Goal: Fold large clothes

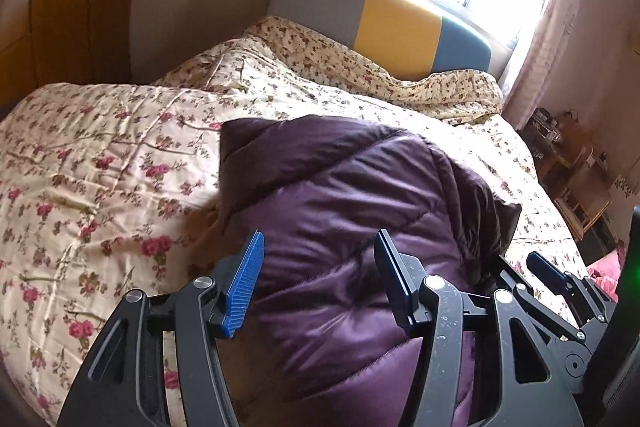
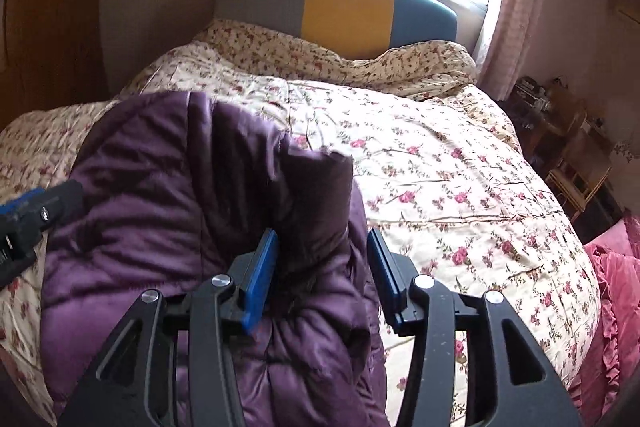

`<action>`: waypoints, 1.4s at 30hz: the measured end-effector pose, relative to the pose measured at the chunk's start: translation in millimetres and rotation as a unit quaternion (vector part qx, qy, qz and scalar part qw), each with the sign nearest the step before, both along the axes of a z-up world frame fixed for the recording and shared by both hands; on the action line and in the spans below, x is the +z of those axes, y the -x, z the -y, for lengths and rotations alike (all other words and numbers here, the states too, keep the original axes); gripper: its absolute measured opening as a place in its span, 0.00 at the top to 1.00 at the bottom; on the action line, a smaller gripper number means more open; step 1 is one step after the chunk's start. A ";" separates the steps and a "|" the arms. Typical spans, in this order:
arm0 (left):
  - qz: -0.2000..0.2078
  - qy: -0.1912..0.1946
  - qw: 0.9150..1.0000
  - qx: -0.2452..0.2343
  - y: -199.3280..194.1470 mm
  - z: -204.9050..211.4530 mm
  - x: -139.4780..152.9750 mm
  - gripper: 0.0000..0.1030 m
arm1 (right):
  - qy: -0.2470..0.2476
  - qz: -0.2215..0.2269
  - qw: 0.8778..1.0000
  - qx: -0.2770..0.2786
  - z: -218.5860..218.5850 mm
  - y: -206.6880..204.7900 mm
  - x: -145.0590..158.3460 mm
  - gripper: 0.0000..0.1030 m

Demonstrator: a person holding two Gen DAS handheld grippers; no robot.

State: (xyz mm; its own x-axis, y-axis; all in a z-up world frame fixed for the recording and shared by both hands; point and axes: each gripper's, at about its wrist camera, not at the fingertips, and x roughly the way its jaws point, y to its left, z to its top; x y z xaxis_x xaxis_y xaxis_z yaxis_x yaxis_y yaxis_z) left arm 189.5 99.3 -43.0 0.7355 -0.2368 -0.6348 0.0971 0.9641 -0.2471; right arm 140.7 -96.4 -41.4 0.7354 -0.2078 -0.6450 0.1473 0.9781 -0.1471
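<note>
A wide bed, its floral quilt (image 2: 440,163) glossy and creased, runs to a far padded headboard (image 2: 344,11) in grey, yellow and blue panels. On the near side lies the purple quilted coat (image 1: 352,195), puffy, satin-sheened, seemingly folded. Left gripper (image 1: 320,283) and right gripper (image 2: 322,267) hang over it, jaws apart, gripping nothing.

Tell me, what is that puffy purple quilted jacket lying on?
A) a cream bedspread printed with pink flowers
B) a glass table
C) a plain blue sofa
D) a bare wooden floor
A: the puffy purple quilted jacket lies bunched on the cream bedspread printed with pink flowers, which spreads out around it up to the grey, yellow and blue padded headboard.
</note>
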 end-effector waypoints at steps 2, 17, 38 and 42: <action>-0.001 -0.002 1.000 0.002 -4.8 2.1 0.1 0.45 | 0.002 0.005 1.000 -0.005 -0.1 -7.7 5.0 0.56; -0.016 -0.025 0.999 -0.021 -29.4 24.0 -21.4 0.41 | 0.002 -0.055 0.998 -0.043 9.8 -50.4 -39.5 0.56; -0.012 -0.018 1.000 -0.019 -39.7 36.0 -63.4 0.32 | -0.046 -0.045 0.998 -0.022 24.4 -58.6 -76.6 0.54; -0.008 -0.024 1.000 -0.017 -38.2 36.4 -62.4 0.30 | -0.048 -0.042 0.998 -0.021 25.0 -57.3 -75.6 0.54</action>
